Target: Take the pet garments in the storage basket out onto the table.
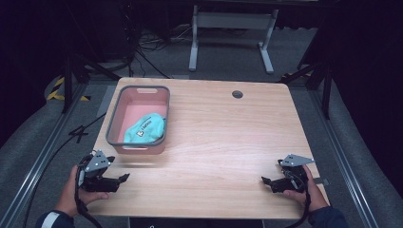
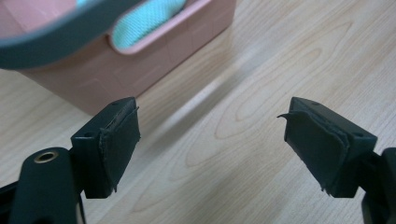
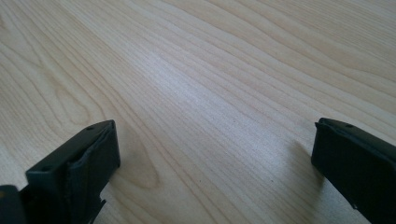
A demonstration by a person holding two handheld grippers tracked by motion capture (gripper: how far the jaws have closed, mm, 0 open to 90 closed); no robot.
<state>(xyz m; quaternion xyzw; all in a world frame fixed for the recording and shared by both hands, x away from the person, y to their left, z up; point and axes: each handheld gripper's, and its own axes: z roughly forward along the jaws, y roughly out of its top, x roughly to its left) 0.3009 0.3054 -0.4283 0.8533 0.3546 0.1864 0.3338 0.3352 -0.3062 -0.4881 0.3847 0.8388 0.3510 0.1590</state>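
Fingers [image 2: 119, 144] of the left gripper [image 1: 124, 177] spread apart with nothing between them, only bare wood of the table [image 1: 228, 142] in the gap; pads frayed at the edges. Held in the left hand [image 1: 76, 187] at the near left corner of the table, pointing toward the middle, with the grey three-cornered plate on top. Fingers [image 3: 88, 158] of the right gripper [image 1: 264, 180] likewise spread wide and empty, low over the wood grain, gripped by the right hand [image 1: 309, 190] at the near right corner and aimed inward toward the left gripper, well apart from it. Just beyond the left gripper, a pink basin [image 1: 138, 147] with a grey rim, standing on the left half of the table, its near wall close ahead in the left gripper view [image 2: 121, 65]. Inside it, toward the near right part, a crumpled teal cloth bag [image 1: 145, 129] with a small white mark, lying against the right wall; a patch of its mesh seen through the handle slot in the left gripper view [image 2: 144, 21]. Farther off, a round cable hole [image 1: 237, 94] near the far edge of the table. Beyond that, grey floor, cables and the white legs of a stand [image 1: 233, 33].
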